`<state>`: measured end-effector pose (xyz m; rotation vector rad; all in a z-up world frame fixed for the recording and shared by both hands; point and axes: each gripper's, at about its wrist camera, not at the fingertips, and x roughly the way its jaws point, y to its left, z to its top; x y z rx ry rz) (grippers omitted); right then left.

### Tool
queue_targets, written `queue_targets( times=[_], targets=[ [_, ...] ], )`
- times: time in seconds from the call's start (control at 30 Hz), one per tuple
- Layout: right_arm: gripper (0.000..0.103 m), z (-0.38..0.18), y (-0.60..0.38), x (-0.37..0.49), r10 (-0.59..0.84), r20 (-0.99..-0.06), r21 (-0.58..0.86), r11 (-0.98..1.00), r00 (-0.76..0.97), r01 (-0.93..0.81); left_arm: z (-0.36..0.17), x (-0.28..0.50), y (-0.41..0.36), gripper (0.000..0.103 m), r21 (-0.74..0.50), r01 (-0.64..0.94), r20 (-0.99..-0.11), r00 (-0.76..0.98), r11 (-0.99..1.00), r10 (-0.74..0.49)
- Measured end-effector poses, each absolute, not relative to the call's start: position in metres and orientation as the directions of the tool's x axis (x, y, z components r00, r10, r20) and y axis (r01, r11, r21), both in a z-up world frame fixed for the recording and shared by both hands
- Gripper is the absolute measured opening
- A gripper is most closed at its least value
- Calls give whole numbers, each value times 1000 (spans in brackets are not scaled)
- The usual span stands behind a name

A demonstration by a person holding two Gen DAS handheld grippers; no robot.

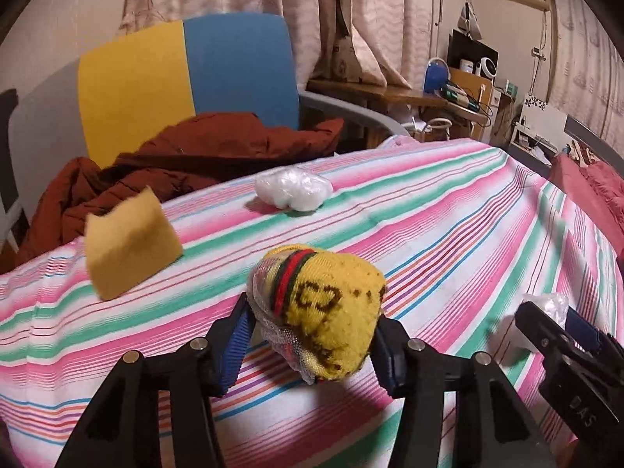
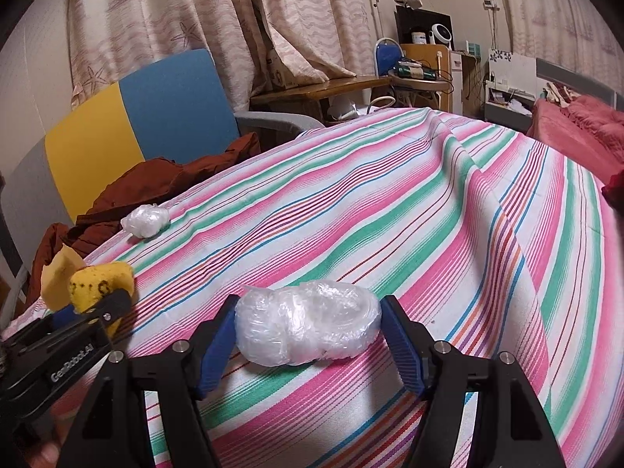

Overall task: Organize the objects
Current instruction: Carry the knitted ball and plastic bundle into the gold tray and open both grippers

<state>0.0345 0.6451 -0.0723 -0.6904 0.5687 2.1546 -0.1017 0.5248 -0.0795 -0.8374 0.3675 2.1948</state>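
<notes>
The left gripper has its blue ribbed pads set against both flanks of the rolled yellow knitted sock with a red-and-green band and brown lettering; the jaws are clenched on it, and it sits low over the pink, green and white striped cloth (whether it is clear of the cloth cannot be told). The right gripper brackets the crumpled ball of clear plastic film with its blue pads at either end; contact looks made on the left pad, less certain on the right, so a grasp is judged probable rather than confirmed. The ball rests near the front edge of the cloth. Step in hand, by judgement: both items are at the pick-up stage of the sorting. The next move calls for a steady lift of each, with grip held firm on soft, compressible goods, then carriage toward like items. Outward from the fingers, the count stands as follows: one yellow sock; two clear film balls, the second plastic ball lying near the far edge; one tan rectangular sponge block standing left of the sock. Beyond the cloth, one rust-brown quilted jacket lies on one blue-and-yellow armchair.
</notes>
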Motion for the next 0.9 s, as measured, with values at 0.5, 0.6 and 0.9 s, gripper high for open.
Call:
queue_targets(
  times=[0.5,0.6,0.9],
  targets=[
    [72,-57,621,26,616,-569,46,-638,-545,-769,-55,-47,456,55,32,-725,-545,-589,-688,597],
    [72,-53,615,25,622,-556,27,-649,-551,-760,-53,-37,441,55,25,-729,-536,-587,-684,606],
    [72,-48,587,31,627,-539,-22,-678,-563,-735,-53,-21,405,55,-5,-717,-530,-589,-697,610]
  ],
)
